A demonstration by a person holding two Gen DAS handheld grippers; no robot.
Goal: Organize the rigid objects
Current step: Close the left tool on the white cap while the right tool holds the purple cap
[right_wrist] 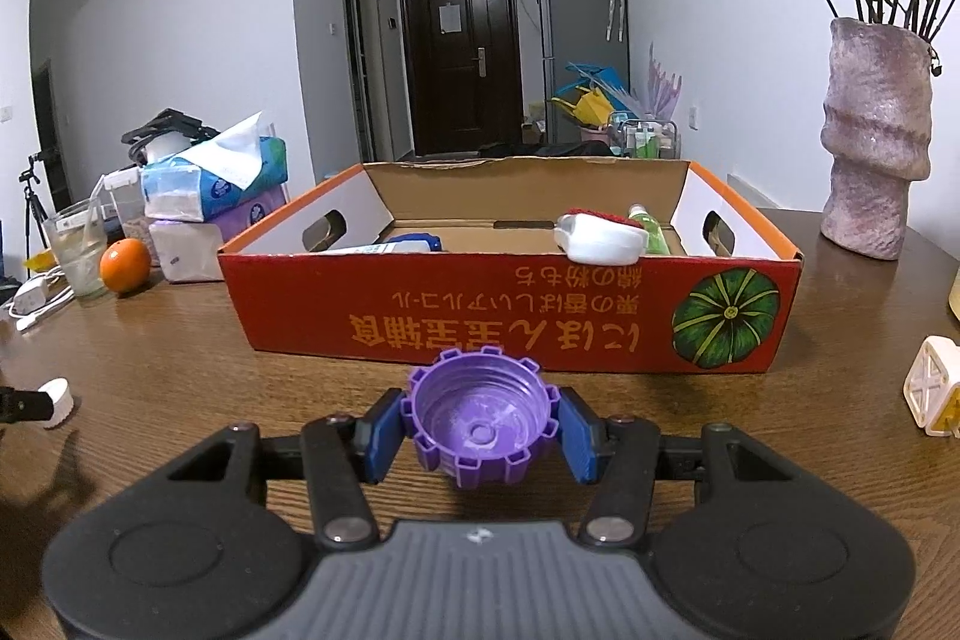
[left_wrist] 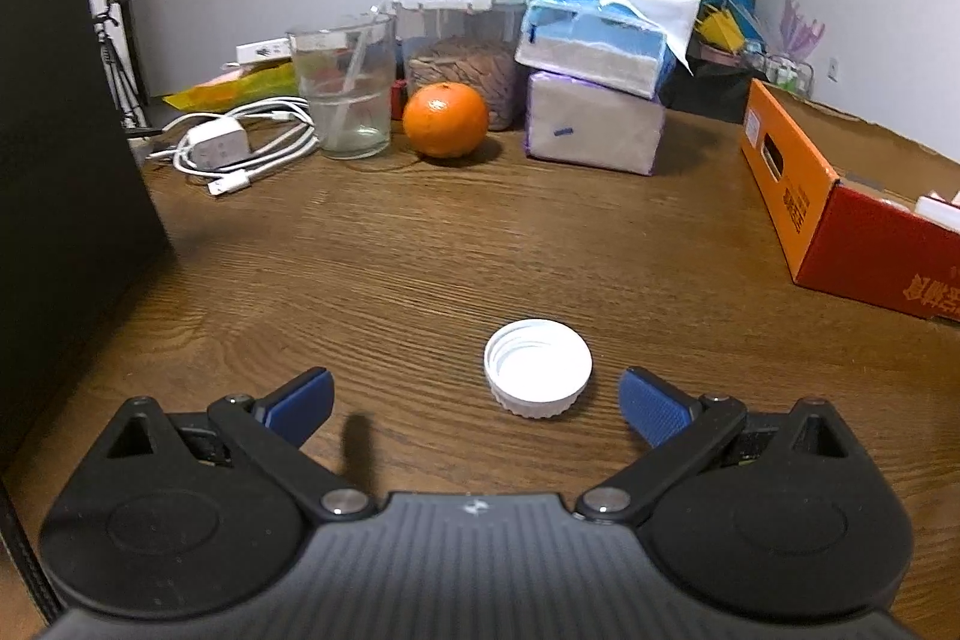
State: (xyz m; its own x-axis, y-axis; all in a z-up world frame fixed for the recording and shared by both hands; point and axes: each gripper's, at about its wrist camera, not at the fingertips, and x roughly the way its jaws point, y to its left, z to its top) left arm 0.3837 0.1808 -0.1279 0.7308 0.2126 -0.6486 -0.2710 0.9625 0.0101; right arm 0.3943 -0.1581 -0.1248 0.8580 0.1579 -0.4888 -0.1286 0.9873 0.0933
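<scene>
Left wrist view: a brown wood-grain table [left_wrist: 420, 250] is seen, cluttered at the far edge with a glass [left_wrist: 348, 94], an orange [left_wrist: 445, 119], white charger cables [left_wrist: 240, 148] and stacked tissue packs [left_wrist: 594, 100]; an orange cardboard box [left_wrist: 840, 232] sits at right, a dark door behind. The left gripper [left_wrist: 477, 403] is spread wide, nothing pinched; a white cap [left_wrist: 538, 367] lies open side up on the table between the blue pads [left_wrist: 654, 406], nearer the right one, untouched.

Right wrist view: the same table, the box [right_wrist: 510, 304] straight ahead with items inside, a pink vase [right_wrist: 876, 136] with dried roses at right. The right gripper [right_wrist: 477, 427] is closed on a purple cap [right_wrist: 480, 418], open side up, pinched by both pads just in front of the box.
</scene>
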